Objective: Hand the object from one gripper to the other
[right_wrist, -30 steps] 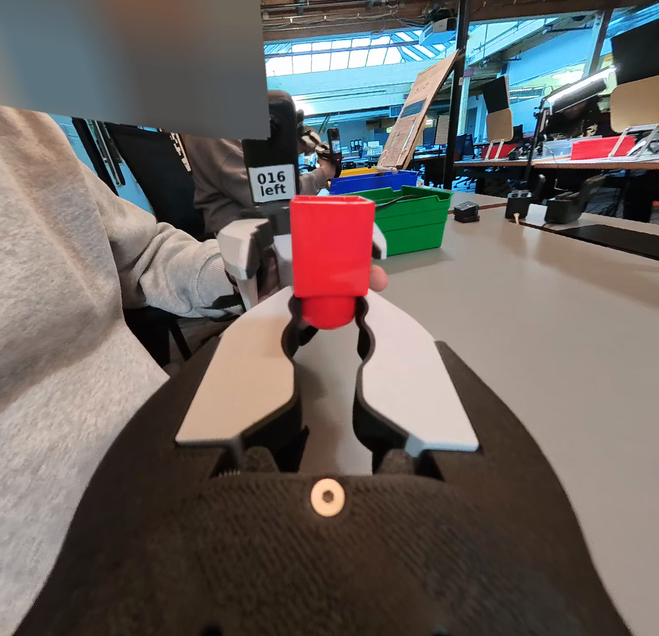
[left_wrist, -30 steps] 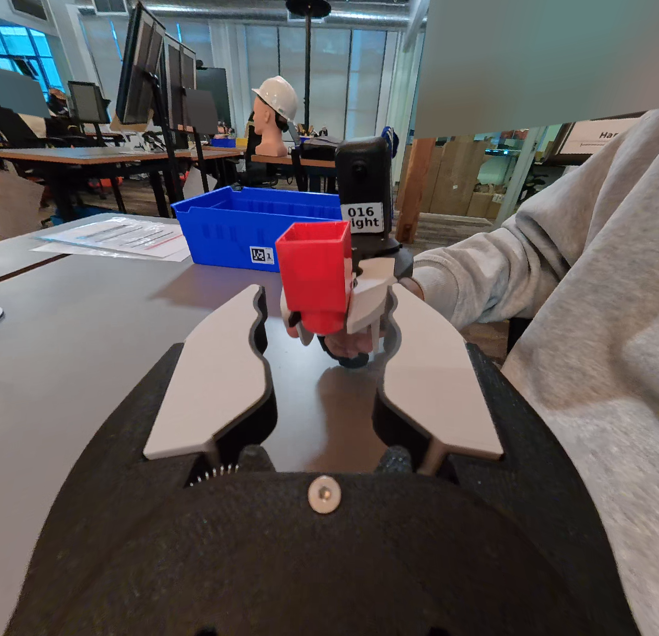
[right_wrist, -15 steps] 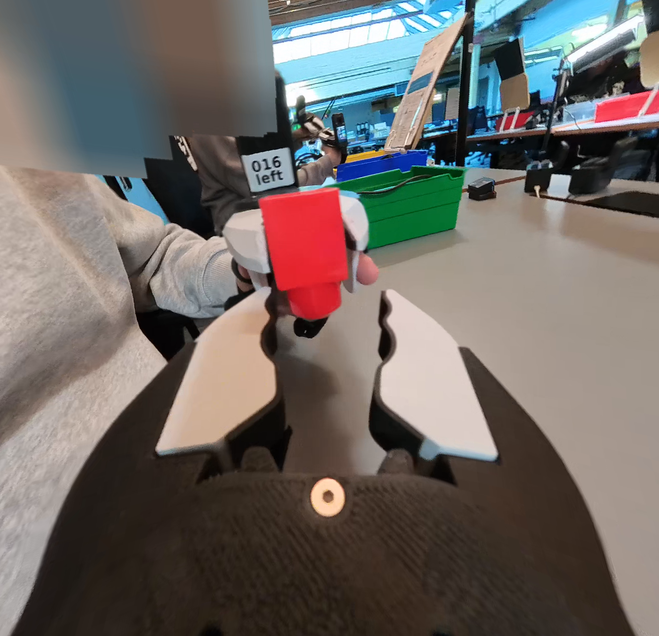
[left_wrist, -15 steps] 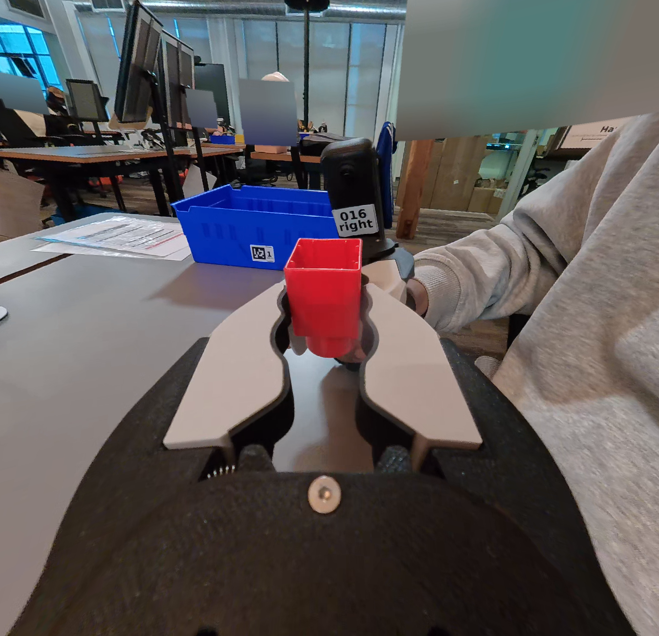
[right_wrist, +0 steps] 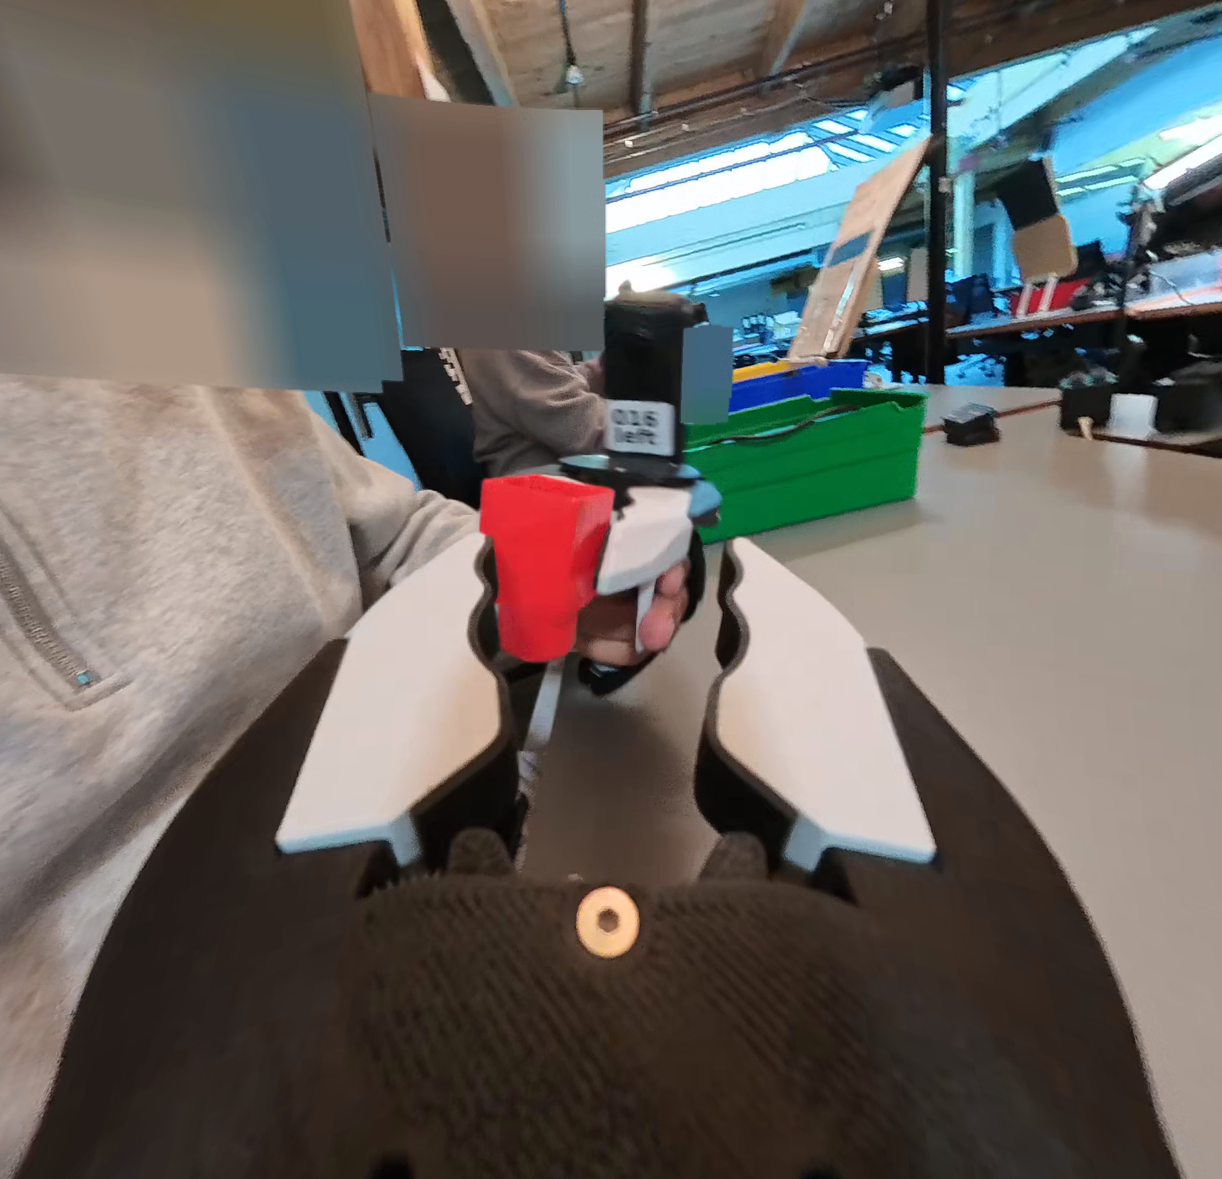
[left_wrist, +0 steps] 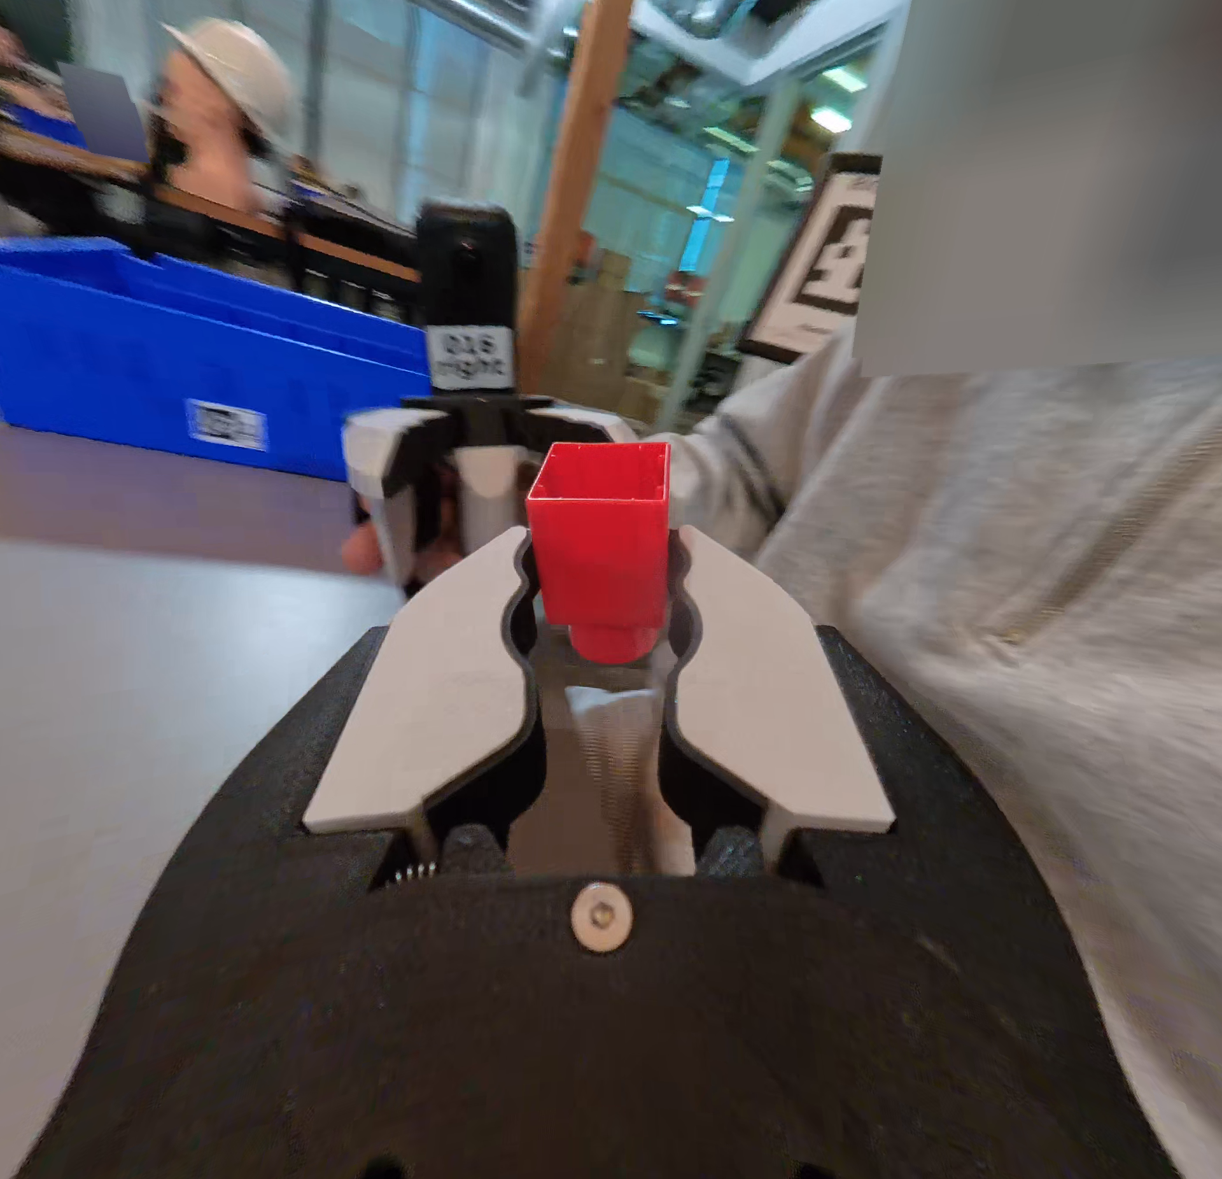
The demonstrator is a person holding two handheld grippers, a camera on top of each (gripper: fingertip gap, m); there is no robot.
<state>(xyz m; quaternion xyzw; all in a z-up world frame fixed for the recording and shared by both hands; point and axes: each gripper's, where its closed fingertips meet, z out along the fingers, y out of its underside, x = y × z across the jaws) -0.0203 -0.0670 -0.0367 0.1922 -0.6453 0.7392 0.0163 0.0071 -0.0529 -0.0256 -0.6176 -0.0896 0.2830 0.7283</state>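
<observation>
The red object point(left_wrist: 598, 539) is a square cup on a round stub. My left gripper point(left_wrist: 602, 552) is shut on its sides and holds it upright above the grey table point(left_wrist: 132, 684). My right gripper point(right_wrist: 605, 565) is open and empty. In the right wrist view the red object point(right_wrist: 535, 565) sits just in front of my left fingertip, with one white finger point(right_wrist: 645, 545) of the left gripper beside it. In the left wrist view the right gripper point(left_wrist: 489, 479) shows open, behind and to the left of the object.
A blue bin point(left_wrist: 165, 353) stands at the back left of the table. A green bin point(right_wrist: 813, 466) stands on the table point(right_wrist: 992, 618) behind the left gripper. The person's grey sleeve point(left_wrist: 992, 552) fills the right side. Small black items point(right_wrist: 969, 429) lie far back. My left and right fingertips are right by each other.
The left gripper shut on the red object while the right gripper opened and let go. The two grippers have since drawn apart sideways, the object staying with the left.
</observation>
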